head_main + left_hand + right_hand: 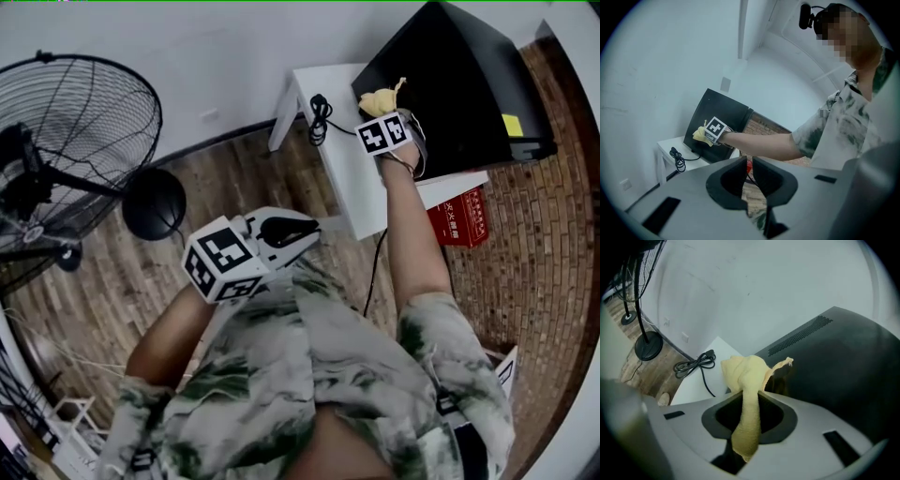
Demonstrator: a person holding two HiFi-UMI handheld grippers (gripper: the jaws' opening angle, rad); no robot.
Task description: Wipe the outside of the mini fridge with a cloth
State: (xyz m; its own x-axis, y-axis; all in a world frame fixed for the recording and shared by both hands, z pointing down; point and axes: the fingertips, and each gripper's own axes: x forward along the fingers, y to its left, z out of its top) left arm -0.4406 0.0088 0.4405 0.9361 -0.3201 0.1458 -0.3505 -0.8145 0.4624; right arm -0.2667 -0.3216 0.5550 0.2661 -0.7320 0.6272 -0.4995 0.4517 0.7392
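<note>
Right gripper view: one cloth clamped at the fridge

The right gripper point(750, 399) is closed on the single yellow cloth point(745, 376). The cloth's long axis runs along the jaws, and its bunched end points forward at the side wall of the one black mini fridge point(834, 362) on the white desk point(701, 380). The left gripper point(749, 171) hangs well apart from the fridge, its jaws nearly together with nothing between them.

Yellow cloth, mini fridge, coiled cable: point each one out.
yellow cloth point(743, 375): right gripper view, on the bunched part above the jaws.
mini fridge point(459, 84): head view, on its black outer panel.
coiled cable point(695, 365): right gripper view, on the looped bundle.
</note>
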